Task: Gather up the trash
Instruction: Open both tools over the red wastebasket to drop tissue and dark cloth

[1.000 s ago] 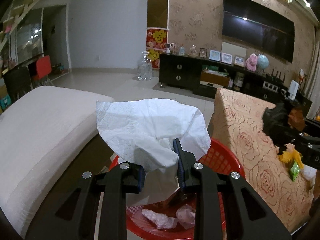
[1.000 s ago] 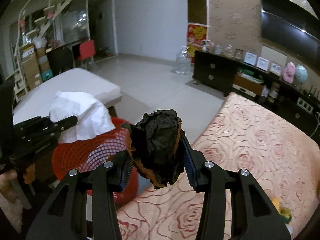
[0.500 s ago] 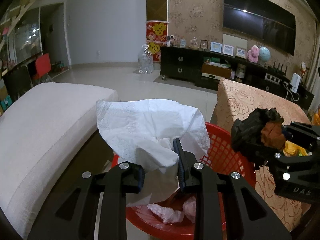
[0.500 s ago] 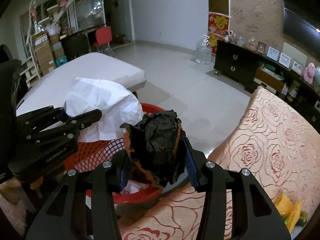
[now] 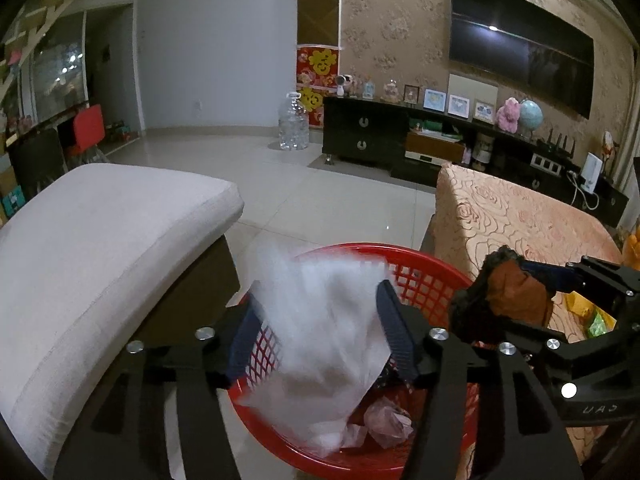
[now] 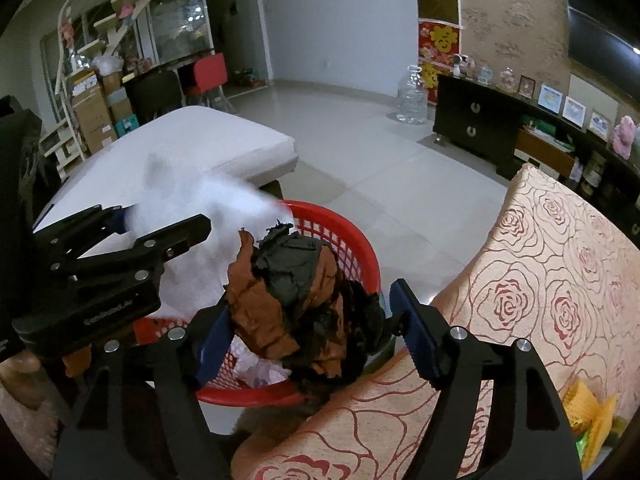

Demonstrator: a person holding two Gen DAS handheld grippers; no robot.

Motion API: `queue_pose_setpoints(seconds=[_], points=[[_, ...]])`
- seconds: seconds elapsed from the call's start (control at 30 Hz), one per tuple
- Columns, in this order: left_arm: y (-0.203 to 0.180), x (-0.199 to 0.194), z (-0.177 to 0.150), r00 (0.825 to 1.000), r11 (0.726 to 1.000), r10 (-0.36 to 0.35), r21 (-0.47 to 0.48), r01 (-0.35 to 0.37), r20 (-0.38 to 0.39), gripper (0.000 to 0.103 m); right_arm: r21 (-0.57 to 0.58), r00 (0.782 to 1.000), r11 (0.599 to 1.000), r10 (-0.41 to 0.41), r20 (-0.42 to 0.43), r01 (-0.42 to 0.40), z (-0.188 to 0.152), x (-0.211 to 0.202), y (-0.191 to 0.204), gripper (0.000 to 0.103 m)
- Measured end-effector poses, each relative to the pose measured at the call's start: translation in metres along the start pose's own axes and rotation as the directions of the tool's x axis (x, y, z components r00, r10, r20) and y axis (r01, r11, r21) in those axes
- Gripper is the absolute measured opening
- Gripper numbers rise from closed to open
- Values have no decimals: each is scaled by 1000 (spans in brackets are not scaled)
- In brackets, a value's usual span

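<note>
In the left wrist view my left gripper (image 5: 316, 294) hangs over the red mesh basket (image 5: 424, 268), its jaws opening. A white tissue (image 5: 320, 340), blurred with motion, drops between the fingers into the basket, and neither pad presses on it. In the right wrist view my right gripper (image 6: 310, 298) is over the basket's (image 6: 356, 236) near rim, jaws also opening. A crumpled black and brown paper wad (image 6: 304, 300) sits loose between them, with a gap at the right pad. The left gripper (image 6: 160, 240) and the tissue (image 6: 200, 208) show at the left of this view.
A white cushioned seat (image 5: 100, 240) stands left of the basket, and a rose-patterned cover (image 6: 540, 280) lies on the right. Yellow and green wrappers (image 6: 588, 404) lie on that cover. Pink crumpled trash (image 5: 388, 424) lies inside the basket. Tiled floor stretches beyond.
Both grippers' jaws have opened. The tissue, held upright before, now falls blurred toward the basket. The right gripper moved left over the basket and its wad sits loose.
</note>
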State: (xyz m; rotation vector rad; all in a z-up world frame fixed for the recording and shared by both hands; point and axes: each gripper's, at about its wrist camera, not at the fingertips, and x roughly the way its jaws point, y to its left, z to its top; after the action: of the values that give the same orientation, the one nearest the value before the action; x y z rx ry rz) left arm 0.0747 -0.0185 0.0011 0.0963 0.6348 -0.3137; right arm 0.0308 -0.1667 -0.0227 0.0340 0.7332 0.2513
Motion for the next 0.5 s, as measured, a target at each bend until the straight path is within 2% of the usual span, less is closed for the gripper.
queue_pose_setpoints(seconds=[0.17,0.33,0.5], points=[[4,-3,0,1000,1000,7,-26,-6,12,67,13,1000,1000,6,-1,-6,-1,-2,-3,72],[11,-8,1,999,998,28,-56,-26,36,70,12,1000,1000,17,-7,-16,-1,-1,-3,80],[18,-12,3,998,995,42,-91,-37,54,72,3,1000,1000,14,-19,-14,-2,3,0,83]])
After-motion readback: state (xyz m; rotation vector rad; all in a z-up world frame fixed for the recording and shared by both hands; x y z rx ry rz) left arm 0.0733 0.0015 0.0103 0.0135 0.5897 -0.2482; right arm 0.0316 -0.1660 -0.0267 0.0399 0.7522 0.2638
